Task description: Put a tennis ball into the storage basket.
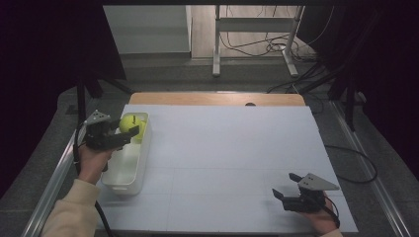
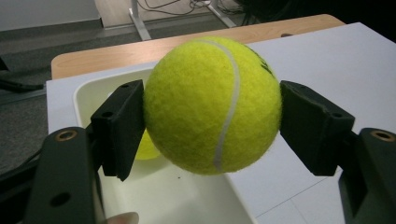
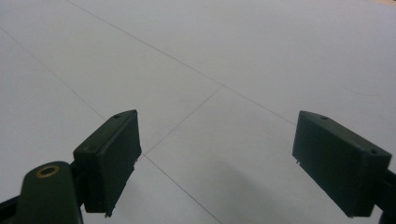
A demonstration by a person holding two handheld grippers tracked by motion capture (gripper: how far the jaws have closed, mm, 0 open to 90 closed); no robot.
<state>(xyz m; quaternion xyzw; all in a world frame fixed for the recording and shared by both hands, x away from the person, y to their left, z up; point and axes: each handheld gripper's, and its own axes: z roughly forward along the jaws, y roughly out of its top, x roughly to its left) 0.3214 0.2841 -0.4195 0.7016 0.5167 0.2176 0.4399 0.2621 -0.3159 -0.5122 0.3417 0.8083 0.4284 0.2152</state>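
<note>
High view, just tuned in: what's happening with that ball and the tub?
A person's left claw is clamped on a fuzzy yellow-green tennis ball, holding it above the far end of a white rectangular plastic tub at the table's left edge. A second yellow ball already lies inside the tub. The right claw is open, with nothing between its jaws, over the white tabletop.

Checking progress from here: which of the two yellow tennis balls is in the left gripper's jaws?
The larger-looking yellow felt tennis ball, clamped in the left gripper above the white plastic bin. The other ball lies inside it.
</note>
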